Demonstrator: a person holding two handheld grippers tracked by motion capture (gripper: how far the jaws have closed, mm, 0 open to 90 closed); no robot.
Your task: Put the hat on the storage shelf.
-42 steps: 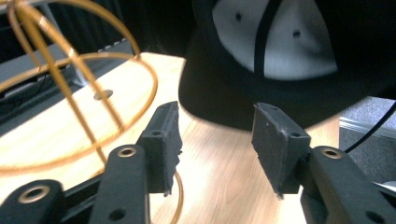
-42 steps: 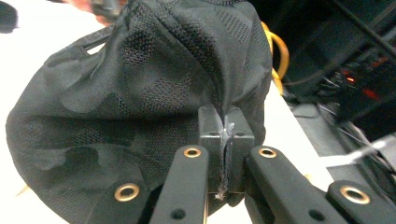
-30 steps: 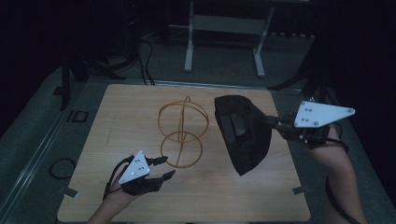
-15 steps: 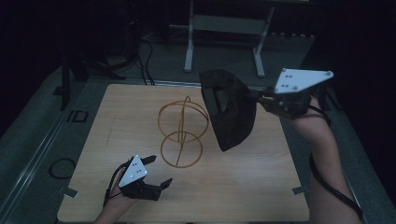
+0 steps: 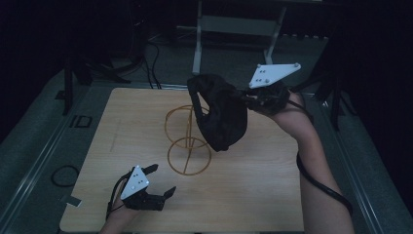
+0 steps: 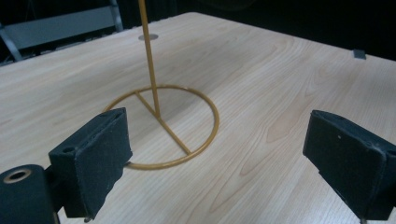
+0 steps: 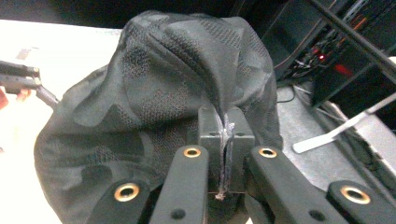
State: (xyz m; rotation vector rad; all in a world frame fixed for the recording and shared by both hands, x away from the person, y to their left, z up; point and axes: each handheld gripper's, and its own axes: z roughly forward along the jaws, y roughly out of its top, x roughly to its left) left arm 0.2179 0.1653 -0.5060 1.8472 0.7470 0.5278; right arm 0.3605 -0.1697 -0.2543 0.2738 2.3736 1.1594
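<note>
Black cap (image 5: 221, 114) hangs in the air over the gold wire stand (image 5: 187, 141), pinched tight by the right gripper (image 5: 251, 100) so it can go on top, while the left gripper (image 5: 158, 183) waits low on the wooden table (image 5: 272, 195) with jaws just spread wide, holding nothing.

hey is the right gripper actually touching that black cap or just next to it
Touching. In the right gripper view the right gripper has its jaws shut on a pinched fold of the black cap, with fabric squeezed between the pads.
</note>
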